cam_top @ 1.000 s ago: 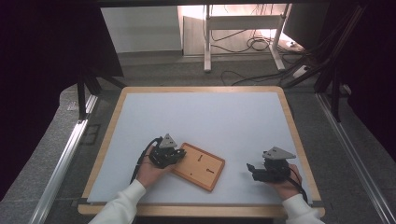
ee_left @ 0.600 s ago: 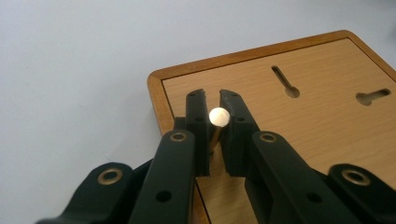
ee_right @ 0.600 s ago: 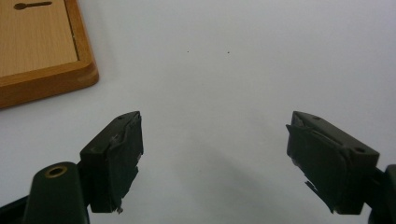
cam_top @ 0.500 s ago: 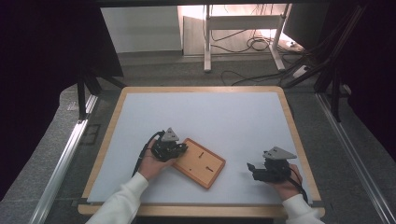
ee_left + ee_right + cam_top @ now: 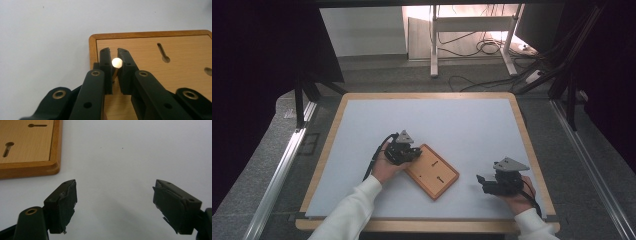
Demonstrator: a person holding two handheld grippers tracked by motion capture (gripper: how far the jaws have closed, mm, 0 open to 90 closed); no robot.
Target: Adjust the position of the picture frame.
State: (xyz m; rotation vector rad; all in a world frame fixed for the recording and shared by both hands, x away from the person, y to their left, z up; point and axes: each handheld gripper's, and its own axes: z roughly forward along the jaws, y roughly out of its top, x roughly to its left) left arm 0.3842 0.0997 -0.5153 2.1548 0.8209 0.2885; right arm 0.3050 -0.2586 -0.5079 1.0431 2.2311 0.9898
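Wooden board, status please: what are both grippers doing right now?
Left gripper shut on round-headed peg over wooden board. Right gripper open, empty. Nothing blocking.

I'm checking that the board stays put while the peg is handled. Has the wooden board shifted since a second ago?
Yes. The wooden board has slid slightly away from the table's near edge, along with the left gripper.

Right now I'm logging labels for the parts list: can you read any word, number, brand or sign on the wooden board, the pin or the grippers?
None can be read.
Wooden board: plain wood with keyhole-shaped slots, no print.
Round-headed pin in the left gripper: no marking.
Right gripper, jaws wide apart: bare black, no lettering.
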